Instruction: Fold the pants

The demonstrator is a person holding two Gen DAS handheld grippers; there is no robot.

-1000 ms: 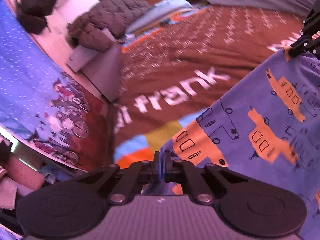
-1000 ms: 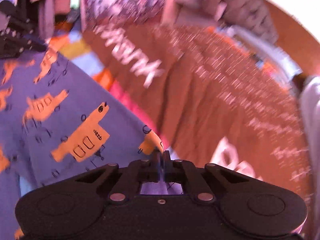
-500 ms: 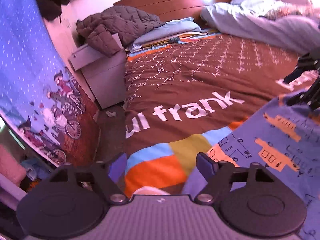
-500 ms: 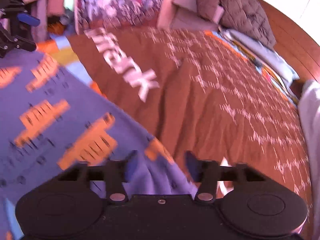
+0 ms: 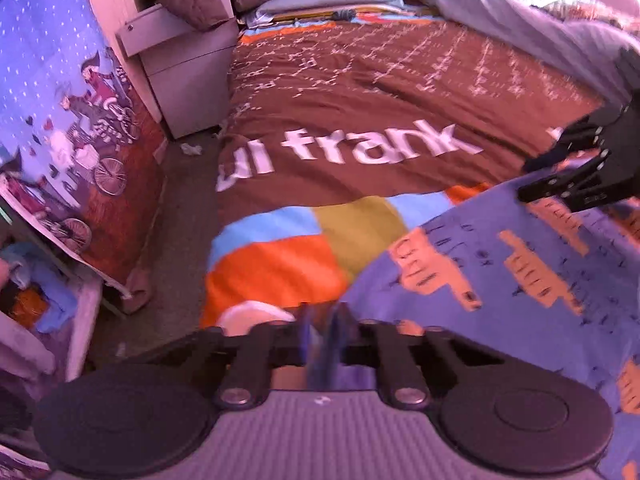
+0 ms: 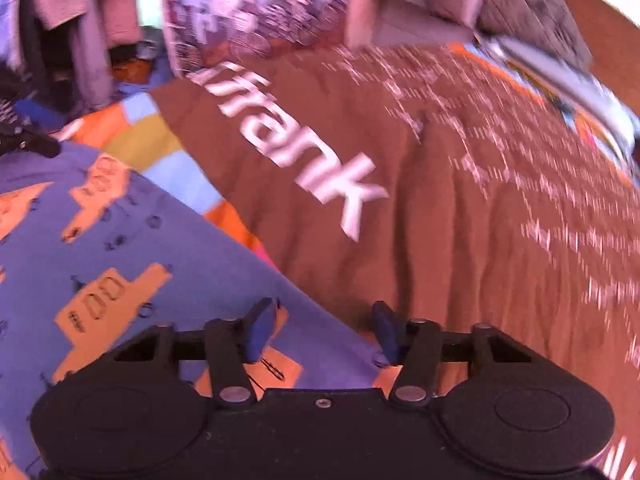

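- Pants (image 5: pixel 500 280) lie spread flat on the bed, over the brown bedspread (image 5: pixel 380 80) and its colour-block border, so the blue fabric with orange vehicle prints gives you a smooth sheet to fold.
- Your left gripper (image 5: pixel 322 322) sits at the near left edge of the pants, fingers drawn almost together with only a slim gap. Motion blur hides the tips, so I cannot tell whether cloth is pinched between them.
- Your right gripper (image 6: pixel 320 328) hangs over the near right edge of the fabric, fingers spread wide and holding nothing; the left blue pad (image 6: pixel 258 326) is over the cloth, the right one near the hem.
- In my judgement, both grippers are placed at one edge so you can lift it evenly for a fold.
- The nightstand (image 5: pixel 180 60) stands well apart.
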